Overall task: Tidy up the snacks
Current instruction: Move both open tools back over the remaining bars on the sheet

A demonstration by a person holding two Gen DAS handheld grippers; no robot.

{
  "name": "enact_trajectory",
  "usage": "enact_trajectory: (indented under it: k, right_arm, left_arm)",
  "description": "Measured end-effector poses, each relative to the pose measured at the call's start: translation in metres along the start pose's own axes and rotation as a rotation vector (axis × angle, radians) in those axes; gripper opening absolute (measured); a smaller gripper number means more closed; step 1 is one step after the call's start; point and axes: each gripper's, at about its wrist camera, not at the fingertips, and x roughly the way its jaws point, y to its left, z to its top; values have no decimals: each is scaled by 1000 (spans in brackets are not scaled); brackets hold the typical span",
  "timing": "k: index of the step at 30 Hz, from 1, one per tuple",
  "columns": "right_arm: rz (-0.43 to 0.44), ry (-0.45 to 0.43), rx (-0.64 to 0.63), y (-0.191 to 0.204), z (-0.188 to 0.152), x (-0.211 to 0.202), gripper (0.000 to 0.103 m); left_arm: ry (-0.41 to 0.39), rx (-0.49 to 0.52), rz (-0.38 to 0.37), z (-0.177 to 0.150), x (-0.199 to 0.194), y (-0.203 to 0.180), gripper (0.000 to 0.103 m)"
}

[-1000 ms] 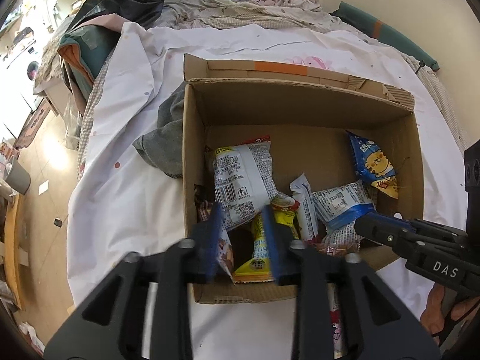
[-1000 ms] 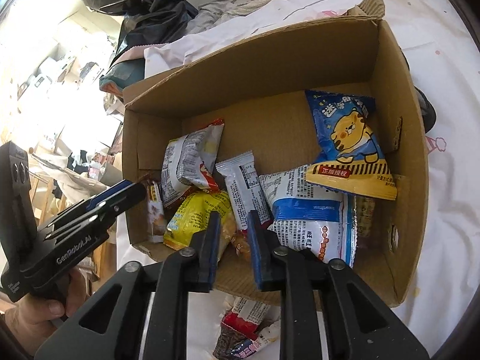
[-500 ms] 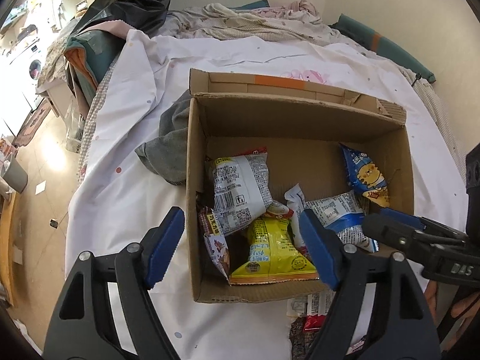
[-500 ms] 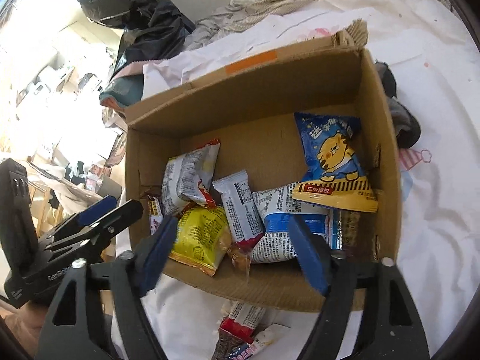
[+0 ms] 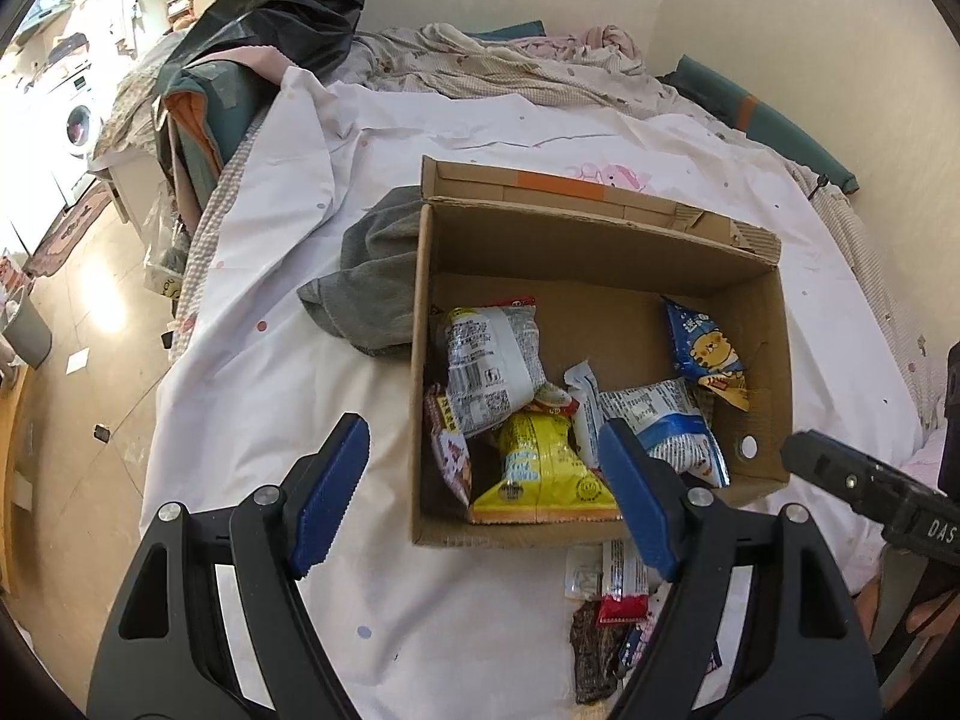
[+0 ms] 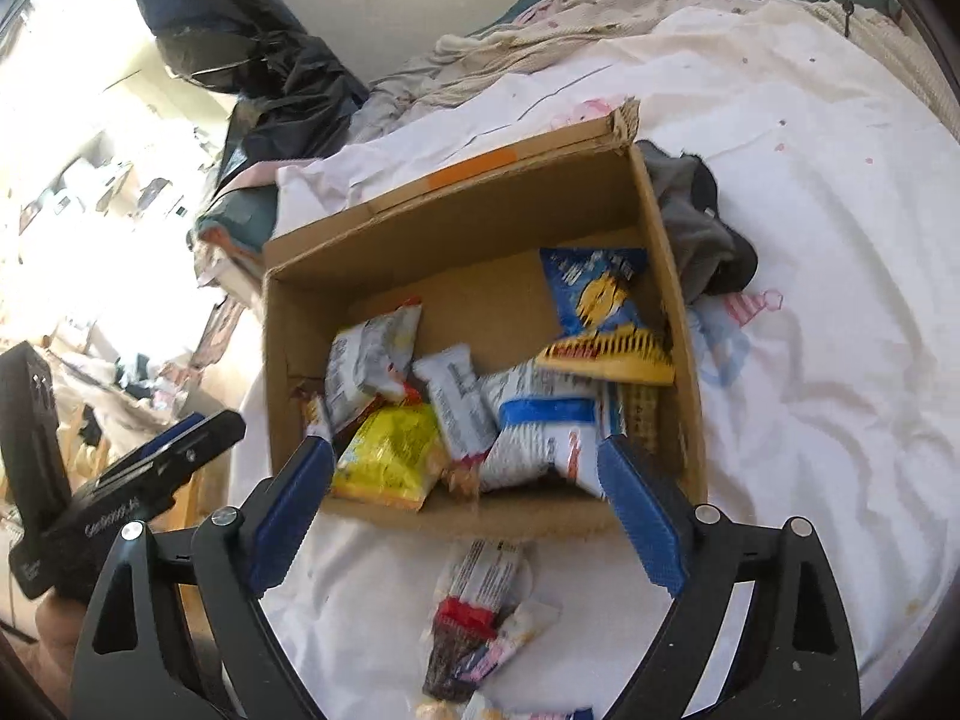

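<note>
Both grippers are spread wide and hold nothing: the left gripper (image 5: pixel 480 498) hangs over the near left corner of the box (image 5: pixel 600 264), and the right gripper (image 6: pixel 465 510) hangs over its near wall. Most snacks lie already inside the box: a yellow pack (image 5: pixel 540 468) near the front, a white pack (image 5: pixel 492 360) to the left, a white-blue pack (image 5: pixel 666 426) in the middle and a blue cat pack (image 5: pixel 705 354) against the right wall. A few loose packs (image 6: pixel 480 606) lie on the sheet (image 5: pixel 270 390) just in front of the box, touching each other in a small heap. The step in hand, as I judge it, is to collect this heap. For doing it well, one gripper should come down low, with the fingers on both sides of one thin pack only, and close on its flat middle, not on the corner, because such foil slips easily. The soft sheet will give way under pressure, so the fingers should not dig into it and catch the cloth. The surface is a bed with a white dotted sheet; a grey cloth (image 5: pixel 372 276) lies against the box on its left side. Far behind are crumpled blankets (image 5: pixel 492 60) and a black bag (image 5: pixel 288 6), and on the far left a washing machine (image 5: pixel 75 126) stands on a tiled floor.
</note>
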Motion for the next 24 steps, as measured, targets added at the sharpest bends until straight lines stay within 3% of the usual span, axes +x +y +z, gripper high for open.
enact_trajectory:
  k: [9, 19, 20, 22, 24]
  right_arm:
    - [-31, 49, 34, -7, -38, -15, 92]
    - [-3, 189, 198, -40, -74, -8, 92]
    - [-4, 216, 205, -41, -78, -5, 91]
    - [-10, 289, 197, -41, -87, 4, 81]
    - [-51, 380, 121, -31, -97, 17, 81]
  left_arm:
    - [48, -53, -7, -33, -14, 9, 76]
    - [156, -124, -18, -67, -9, 10, 76]
    - [160, -122, -20, -69, -8, 9, 76]
    - [165, -114, -19, -71, -8, 6, 76]
    - [167, -107, -16, -73, -8, 5, 76]
